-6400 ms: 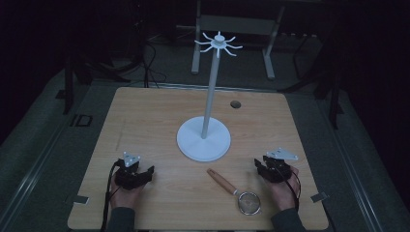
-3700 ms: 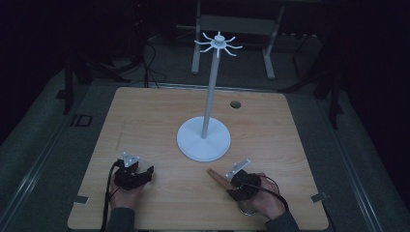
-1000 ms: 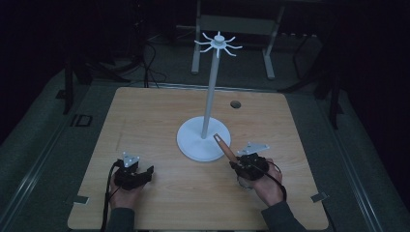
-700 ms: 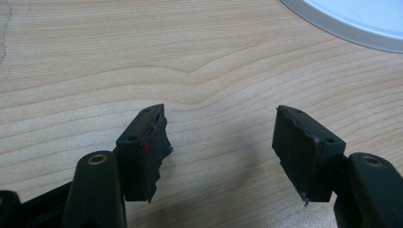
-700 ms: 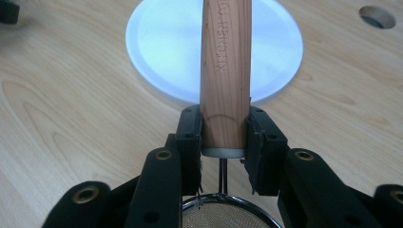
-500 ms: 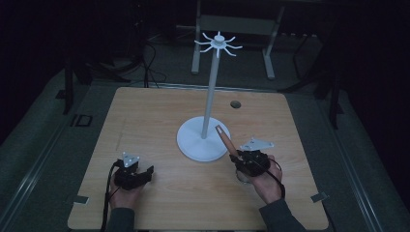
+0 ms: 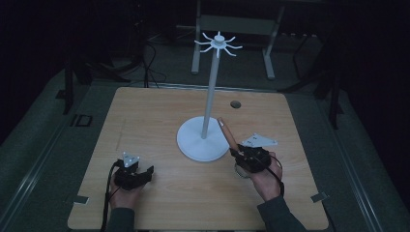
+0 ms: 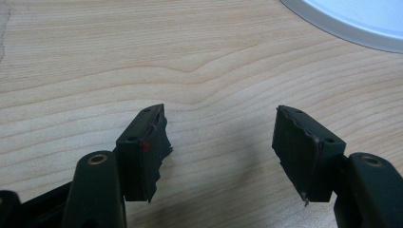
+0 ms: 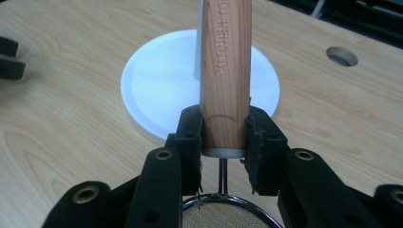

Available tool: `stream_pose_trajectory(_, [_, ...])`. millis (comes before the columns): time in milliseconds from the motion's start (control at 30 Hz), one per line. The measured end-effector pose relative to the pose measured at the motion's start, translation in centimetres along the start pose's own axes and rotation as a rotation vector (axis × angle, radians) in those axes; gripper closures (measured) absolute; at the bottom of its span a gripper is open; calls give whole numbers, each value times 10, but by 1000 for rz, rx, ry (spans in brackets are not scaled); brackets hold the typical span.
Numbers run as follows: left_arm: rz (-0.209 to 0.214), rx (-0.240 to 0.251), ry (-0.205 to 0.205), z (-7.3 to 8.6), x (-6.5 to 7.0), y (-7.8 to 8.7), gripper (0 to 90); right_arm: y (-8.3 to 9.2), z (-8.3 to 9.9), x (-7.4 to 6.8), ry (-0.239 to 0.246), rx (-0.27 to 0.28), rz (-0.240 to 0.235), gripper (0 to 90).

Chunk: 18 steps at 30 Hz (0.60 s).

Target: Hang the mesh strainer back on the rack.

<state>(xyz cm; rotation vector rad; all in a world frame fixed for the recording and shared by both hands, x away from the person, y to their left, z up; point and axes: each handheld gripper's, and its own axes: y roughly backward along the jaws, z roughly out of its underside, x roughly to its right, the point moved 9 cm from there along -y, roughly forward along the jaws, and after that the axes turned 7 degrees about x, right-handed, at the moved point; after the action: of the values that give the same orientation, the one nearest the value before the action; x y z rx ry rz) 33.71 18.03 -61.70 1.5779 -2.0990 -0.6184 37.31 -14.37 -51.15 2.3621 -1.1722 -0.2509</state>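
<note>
A small strainer with a wooden handle (image 9: 225,71) and a wire mesh bowl (image 9: 223,213) is held off the table. My right gripper (image 9: 223,137) is shut on the handle's lower end, and the handle (image 7: 227,133) points up and away toward the stand. The white stand (image 7: 203,140) has a round base, a tall pole and a ring of hooks (image 7: 217,43) at the top. My left gripper (image 7: 131,175) rests at the table's front left, and its jaws (image 8: 221,142) stand open over bare wood.
The wooden table (image 7: 154,121) has a round hole (image 7: 235,104) behind the stand. Tape marks sit at the front corners (image 7: 80,199). Dark floor and metal legs surround the table.
My right gripper moved from the front right, shut on the strainer's handle and lifted it off the table toward the stand. The left gripper stayed put.
</note>
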Motion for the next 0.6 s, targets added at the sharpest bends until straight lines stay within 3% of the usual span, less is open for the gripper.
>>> stream_pose_trajectory(600, [0,0,-2,0,0,0,363,6,-19,6,-16,70,19,696])
